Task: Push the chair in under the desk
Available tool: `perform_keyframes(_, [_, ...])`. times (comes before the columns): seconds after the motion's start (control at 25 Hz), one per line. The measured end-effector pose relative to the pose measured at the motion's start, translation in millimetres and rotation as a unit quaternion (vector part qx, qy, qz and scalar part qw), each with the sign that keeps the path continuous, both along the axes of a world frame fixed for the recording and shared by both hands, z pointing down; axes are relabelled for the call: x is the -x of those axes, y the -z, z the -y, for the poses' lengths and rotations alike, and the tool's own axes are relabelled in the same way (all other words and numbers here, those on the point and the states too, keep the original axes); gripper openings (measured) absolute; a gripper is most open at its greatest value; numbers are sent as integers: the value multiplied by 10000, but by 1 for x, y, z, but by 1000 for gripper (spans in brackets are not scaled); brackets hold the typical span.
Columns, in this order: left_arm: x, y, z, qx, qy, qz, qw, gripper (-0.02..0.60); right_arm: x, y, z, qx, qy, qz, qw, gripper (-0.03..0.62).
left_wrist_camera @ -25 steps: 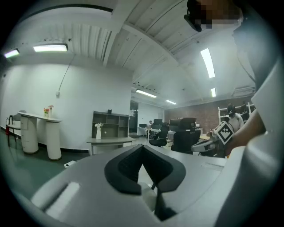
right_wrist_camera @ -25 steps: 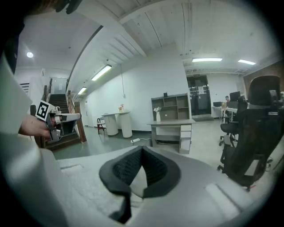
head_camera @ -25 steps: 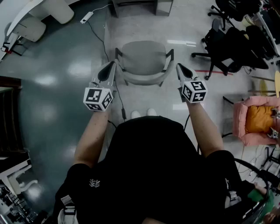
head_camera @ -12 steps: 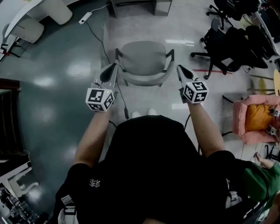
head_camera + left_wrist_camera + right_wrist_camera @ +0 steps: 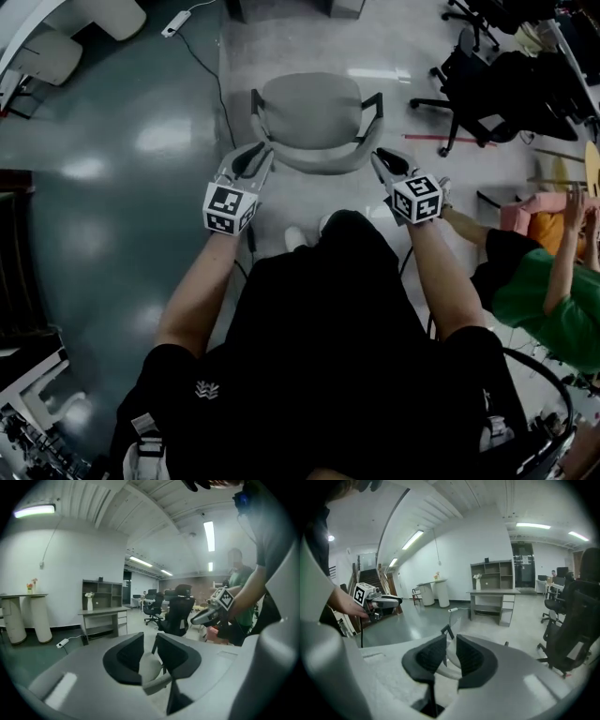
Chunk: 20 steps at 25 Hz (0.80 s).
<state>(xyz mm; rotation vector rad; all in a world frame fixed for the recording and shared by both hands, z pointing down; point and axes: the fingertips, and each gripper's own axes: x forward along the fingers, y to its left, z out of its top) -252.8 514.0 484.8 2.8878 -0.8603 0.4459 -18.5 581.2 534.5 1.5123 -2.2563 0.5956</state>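
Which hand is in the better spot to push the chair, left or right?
Neither; it looks like a tie. The left gripper sits at the left back corner of the chair, the right gripper at its right corner. Both jaws have just been opening, with the chair's back in each gap.

Your chair: matt grey plastic-looking shell, smooth. Floor around you glossy, reflecting lights. Your gripper pads: matt black, textured.

The chair is being looked down on from high above by the head camera. It is also being seen from near and low by both gripper cameras, facing the far desk.
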Motion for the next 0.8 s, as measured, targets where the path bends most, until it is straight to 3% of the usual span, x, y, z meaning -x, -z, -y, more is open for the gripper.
perform_keyframes(0.12, [-6,-33,-9,76,-571,517,9970,175,22,-17,-5,208,378,-244,9988,126])
perform_keyframes(0.28, [-17,-70,-24,119,-1267,1077,9860,206,51,-45,-9,520,1156,-645,9898,262])
perform_keyframes(0.36, [-30,-88,-32,108,-1642,1279,9780,239,58,-62,-9,687,1509,-829,9827,291])
perform_keyframes(0.56, [-56,-139,-33,-105,-2323,1985,9521,278,66,-113,-5,987,2289,-1344,9591,314])
perform_keyframes(0.8, [-71,-188,-33,-68,-2642,2538,9305,274,61,-163,0,1307,2698,-2066,9314,313])
